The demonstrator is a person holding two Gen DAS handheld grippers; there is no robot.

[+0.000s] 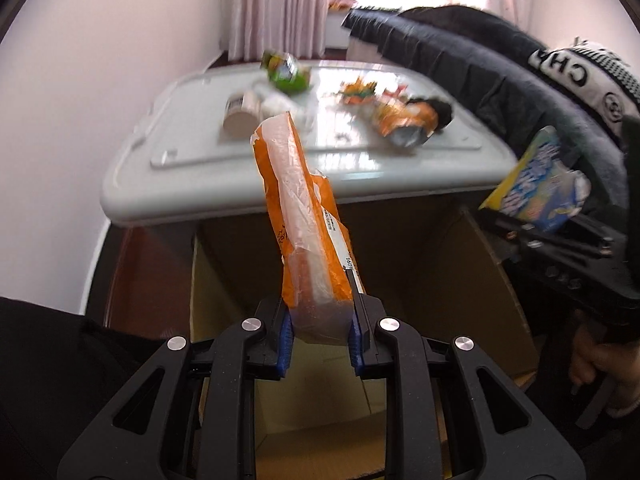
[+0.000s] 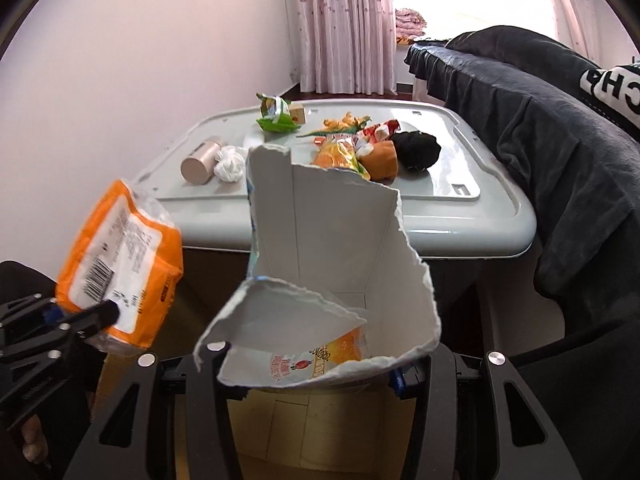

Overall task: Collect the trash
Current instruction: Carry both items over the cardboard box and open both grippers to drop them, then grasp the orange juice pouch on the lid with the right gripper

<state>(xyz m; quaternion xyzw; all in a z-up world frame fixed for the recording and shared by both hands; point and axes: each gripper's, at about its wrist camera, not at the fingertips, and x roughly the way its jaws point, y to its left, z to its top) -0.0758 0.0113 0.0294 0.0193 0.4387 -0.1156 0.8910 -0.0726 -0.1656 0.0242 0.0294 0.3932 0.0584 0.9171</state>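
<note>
An orange plastic wrapper (image 1: 308,224) stands up out of the left gripper (image 1: 322,334), whose blue pads are clamped on its lower end, above an open cardboard box (image 1: 420,272). The right gripper (image 2: 316,376) tilts downward with its fingers closed around a torn white carton (image 2: 332,264), held open-side up over the same box. Both grippers sit just in front of a grey plastic lid (image 2: 472,224) serving as a tabletop. More litter lies on it: a paper cup (image 2: 199,163), a white tissue wad (image 2: 231,164), a green packet (image 2: 276,116), orange wrappers (image 2: 340,152) and a black bundle (image 2: 416,148). A dark blanket (image 2: 540,128) drapes at the right
</note>
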